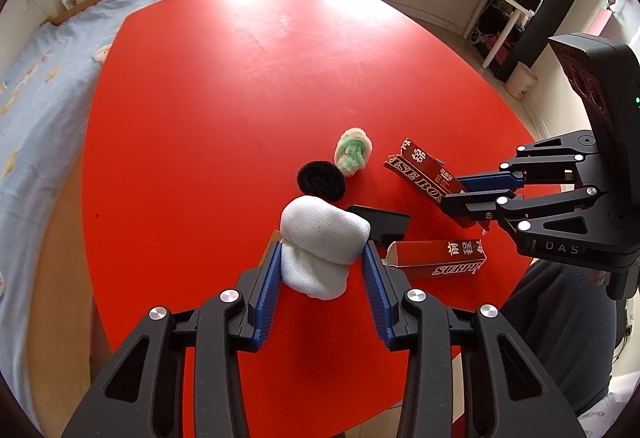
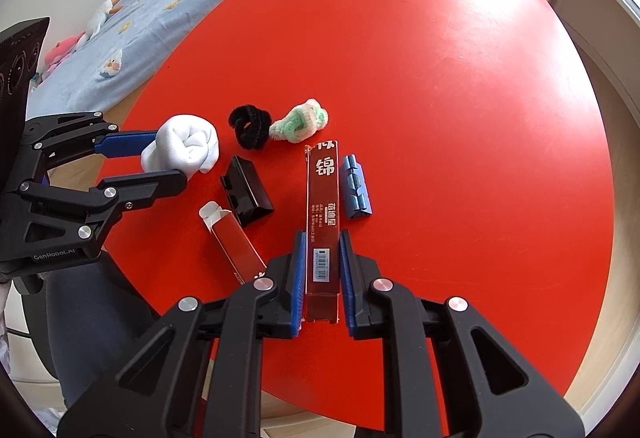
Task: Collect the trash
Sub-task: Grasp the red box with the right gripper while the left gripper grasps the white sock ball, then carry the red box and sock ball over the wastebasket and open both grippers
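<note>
The left gripper [image 1: 322, 262] pinches a white rolled sock [image 1: 320, 242] on the red table [image 1: 240, 78]; the right gripper [image 2: 322, 270] clamps a long red carton [image 2: 323, 222] lying flat. Between them lie a black box [image 2: 248, 194], a second red carton [image 2: 236, 246], a black fuzzy coil [image 2: 250, 128] and a green-white one [image 2: 300, 126]; a blue part [image 2: 357, 188] sits just beside the held carton.

Left gripper [image 2: 160, 158] reads "GenRobot.AI"; right gripper [image 1: 456, 194] "DAS"; second red box [image 1: 440, 262] "SURPR".

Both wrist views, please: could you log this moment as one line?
left gripper: shut on white sock | right gripper: shut on red carton | red table: other items remain
</note>
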A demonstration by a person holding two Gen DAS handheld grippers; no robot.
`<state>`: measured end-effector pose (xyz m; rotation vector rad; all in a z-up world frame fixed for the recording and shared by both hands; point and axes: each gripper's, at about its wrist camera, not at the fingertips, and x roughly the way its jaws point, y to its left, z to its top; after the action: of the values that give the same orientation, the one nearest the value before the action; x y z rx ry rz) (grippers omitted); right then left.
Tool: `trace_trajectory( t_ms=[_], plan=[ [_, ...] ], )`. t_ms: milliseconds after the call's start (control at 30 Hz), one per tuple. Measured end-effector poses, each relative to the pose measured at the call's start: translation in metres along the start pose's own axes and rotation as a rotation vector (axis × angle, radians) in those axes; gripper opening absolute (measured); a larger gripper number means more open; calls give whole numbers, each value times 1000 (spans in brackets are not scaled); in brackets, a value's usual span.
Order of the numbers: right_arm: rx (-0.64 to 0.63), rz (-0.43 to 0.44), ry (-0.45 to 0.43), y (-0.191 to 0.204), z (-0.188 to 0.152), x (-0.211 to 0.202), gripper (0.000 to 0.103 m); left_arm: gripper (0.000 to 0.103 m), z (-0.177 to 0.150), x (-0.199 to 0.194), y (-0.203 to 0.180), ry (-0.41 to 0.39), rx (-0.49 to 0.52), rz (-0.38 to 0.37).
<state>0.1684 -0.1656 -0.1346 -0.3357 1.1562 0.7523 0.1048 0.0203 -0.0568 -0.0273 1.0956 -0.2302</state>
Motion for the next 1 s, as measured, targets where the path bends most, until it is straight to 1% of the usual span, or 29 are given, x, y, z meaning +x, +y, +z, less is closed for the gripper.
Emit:
trace_trajectory(
  t_ms=[300, 567, 767, 1000],
  plan=[
    [2, -11, -35, -3, -1, -17, 15, 39, 2, -15, -5, -37, -12, 10],
    [-3, -17, -86, -4, -7, -43, 15, 39, 0, -34, -12, -79, -40, 36],
    [-3, -23, -131, -5, -19, -64, 15, 39, -6, -51, -22, -115, -43, 50],
    [-2, -33, -180, -3, -39, -88, 15, 39, -22, -65, -32, -141, -43, 56]
  ],
)
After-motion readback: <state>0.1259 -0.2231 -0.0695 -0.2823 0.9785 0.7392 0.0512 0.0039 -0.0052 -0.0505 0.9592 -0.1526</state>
